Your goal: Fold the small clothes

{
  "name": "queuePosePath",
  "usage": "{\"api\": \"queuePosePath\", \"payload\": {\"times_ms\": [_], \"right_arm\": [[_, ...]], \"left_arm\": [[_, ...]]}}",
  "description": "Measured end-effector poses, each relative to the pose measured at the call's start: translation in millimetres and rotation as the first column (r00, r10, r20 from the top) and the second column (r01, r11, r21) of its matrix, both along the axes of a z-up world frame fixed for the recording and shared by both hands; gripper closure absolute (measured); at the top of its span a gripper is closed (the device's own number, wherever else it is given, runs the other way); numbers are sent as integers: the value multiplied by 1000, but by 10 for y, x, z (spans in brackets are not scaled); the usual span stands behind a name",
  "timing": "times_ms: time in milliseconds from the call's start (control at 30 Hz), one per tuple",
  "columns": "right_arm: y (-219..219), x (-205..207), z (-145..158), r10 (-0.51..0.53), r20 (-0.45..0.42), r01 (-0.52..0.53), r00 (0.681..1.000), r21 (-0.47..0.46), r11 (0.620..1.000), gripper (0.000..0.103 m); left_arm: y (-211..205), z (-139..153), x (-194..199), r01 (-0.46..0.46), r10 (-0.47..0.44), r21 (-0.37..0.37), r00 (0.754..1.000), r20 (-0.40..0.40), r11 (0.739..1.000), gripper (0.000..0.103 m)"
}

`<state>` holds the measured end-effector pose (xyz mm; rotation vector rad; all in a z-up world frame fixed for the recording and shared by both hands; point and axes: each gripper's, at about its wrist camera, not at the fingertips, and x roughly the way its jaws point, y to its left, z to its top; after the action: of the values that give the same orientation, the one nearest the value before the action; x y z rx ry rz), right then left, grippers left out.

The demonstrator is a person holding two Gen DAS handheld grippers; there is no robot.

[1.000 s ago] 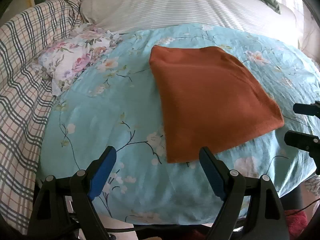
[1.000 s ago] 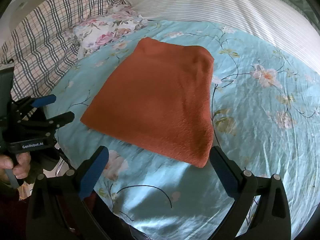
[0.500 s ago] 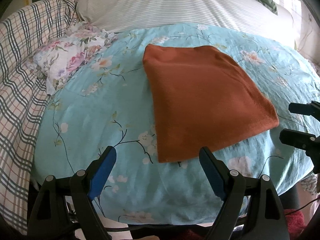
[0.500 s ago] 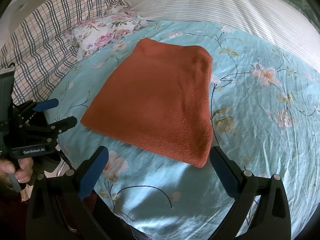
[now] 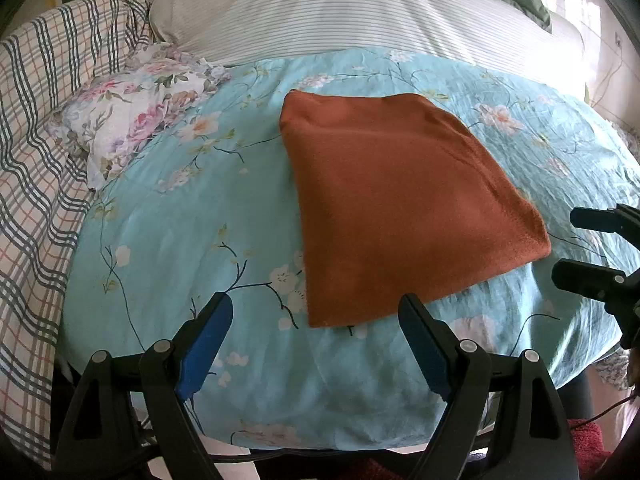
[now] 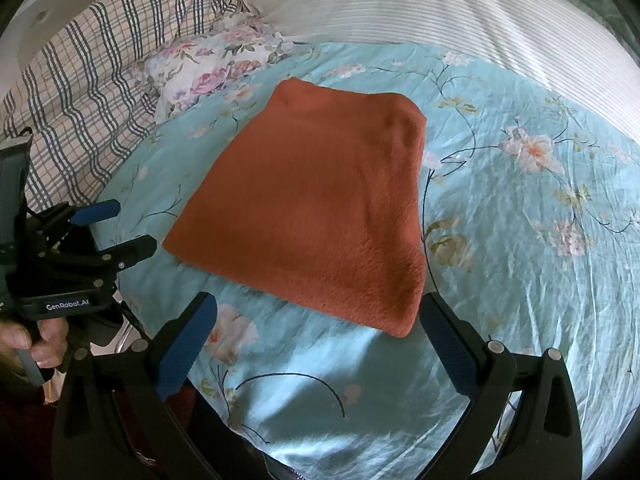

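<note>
A rust-orange cloth (image 5: 400, 200) lies folded flat in a rough rectangle on the light blue floral bedspread (image 5: 180, 240); it also shows in the right wrist view (image 6: 320, 208). My left gripper (image 5: 316, 316) is open and empty, just short of the cloth's near left corner. My right gripper (image 6: 318, 316) is open and empty, at the cloth's near right edge. In the left wrist view the right gripper (image 5: 568, 240) shows at the right edge. In the right wrist view the left gripper (image 6: 120, 228) shows at the left, held by a hand.
A small floral-print cloth (image 5: 132, 100) lies bunched at the bedspread's far left. A plaid blanket (image 5: 36, 152) covers the left side. A striped white pillow (image 5: 360, 12) lies behind. The bed's near edge drops off below the grippers.
Both grippers have drawn back a little from the cloth and stay open. The cloth has not moved.
</note>
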<state>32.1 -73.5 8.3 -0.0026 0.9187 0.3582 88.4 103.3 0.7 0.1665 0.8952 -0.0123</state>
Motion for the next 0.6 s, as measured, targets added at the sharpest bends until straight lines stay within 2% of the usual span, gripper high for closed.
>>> {"api": "queuePosePath", "payload": {"times_ms": [600], "right_arm": [[-18, 26, 4, 3, -7, -3, 1000, 21, 1000, 2]], "left_arm": [[0, -7, 16, -5, 5, -2, 1000, 3, 1000, 18]]}}
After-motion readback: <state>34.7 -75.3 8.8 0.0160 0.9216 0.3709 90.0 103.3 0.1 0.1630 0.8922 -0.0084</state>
